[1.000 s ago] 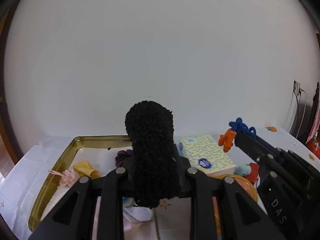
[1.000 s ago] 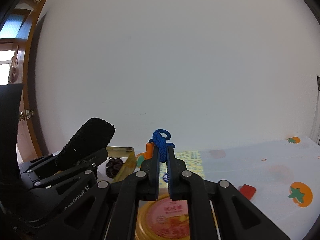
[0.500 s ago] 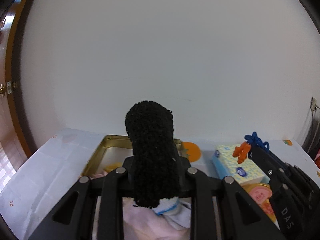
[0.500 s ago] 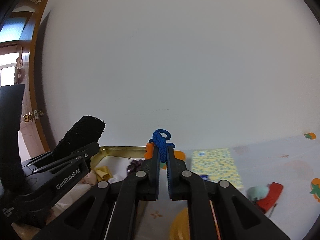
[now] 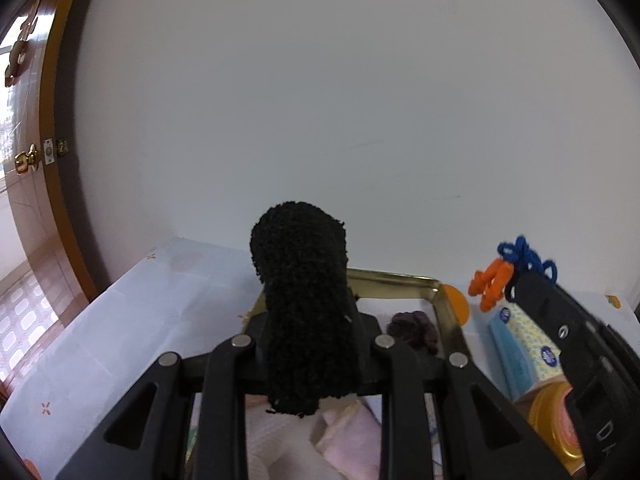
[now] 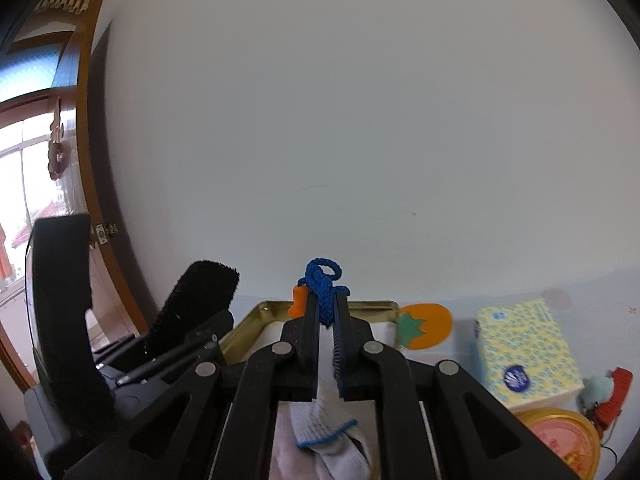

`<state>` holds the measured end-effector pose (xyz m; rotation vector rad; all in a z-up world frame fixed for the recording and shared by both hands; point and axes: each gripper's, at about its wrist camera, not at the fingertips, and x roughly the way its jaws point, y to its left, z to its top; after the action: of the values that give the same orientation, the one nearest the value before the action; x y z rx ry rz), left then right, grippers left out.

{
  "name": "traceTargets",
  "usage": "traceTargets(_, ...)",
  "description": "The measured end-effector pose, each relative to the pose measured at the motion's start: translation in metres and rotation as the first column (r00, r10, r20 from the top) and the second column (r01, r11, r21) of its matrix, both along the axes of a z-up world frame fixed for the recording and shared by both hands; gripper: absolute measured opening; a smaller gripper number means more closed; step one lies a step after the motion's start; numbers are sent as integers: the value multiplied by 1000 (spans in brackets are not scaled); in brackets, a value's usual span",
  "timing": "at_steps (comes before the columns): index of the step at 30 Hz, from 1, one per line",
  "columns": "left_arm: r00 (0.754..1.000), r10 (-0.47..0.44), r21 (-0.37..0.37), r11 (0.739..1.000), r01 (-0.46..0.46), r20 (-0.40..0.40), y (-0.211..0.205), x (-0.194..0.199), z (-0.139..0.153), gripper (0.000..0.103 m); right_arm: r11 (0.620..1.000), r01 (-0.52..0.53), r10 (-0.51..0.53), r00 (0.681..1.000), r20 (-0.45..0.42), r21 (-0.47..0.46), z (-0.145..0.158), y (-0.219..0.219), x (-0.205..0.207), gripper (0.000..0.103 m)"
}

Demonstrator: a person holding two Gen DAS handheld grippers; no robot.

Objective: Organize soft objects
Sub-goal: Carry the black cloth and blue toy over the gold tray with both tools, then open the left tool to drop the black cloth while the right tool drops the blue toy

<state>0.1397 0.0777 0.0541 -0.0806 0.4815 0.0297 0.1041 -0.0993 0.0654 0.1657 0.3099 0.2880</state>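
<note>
the left tongs (image 5: pixel 306 344) clamp a fuzzy black knitted sock (image 5: pixel 304 304) and the right tongs (image 6: pixel 328 332) pinch a blue braided cord (image 6: pixel 322 292), both above the gold metal tray's (image 5: pixel 404 278) near edge, so releasing early could drop either onto the surface.

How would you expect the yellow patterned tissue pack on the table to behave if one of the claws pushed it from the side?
The tissue pack lies flat on a broad face, so it would probably slide, not tip or roll. Its wrapper looks soft, so the side may dent. It is likely light for its bulk.
</note>
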Motion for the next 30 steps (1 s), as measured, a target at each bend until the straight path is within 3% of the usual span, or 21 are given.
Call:
traceTargets(8, 998, 24, -27, 999, -25, -52, 19, 19, -5, 23, 999, -30, 31, 998, -46, 24, 11, -5, 47, 8)
traceTargets(14, 992, -25, -76, 997, 16, -122, 23, 39, -12, 23, 997, -51, 58, 991, -122, 56, 13, -5, 84, 8)
traceTargets(16, 989, -38, -69, 997, 28, -145, 23, 45, -16, 23, 996, -65, 74, 985, -155, 61, 18, -3, 79, 8)
traceTargets(24, 964, -11, -62, 998, -6, -265, 19, 59, -32, 23, 986, -112, 145, 937, -318, 121, -12, 3, 98, 8)
traceTargets(27, 961, 9, -54, 998, -25, -277, 20, 59, -33, 23, 979, -138, 182, 924, -336, 151, -15, 7, 106, 8)
traceTargets(30, 958, 19, -30, 999, -29, -285, 18, 57, -33, 32, 971, -160, 211, 922, -324, 175, -16, 11, 105, 11)
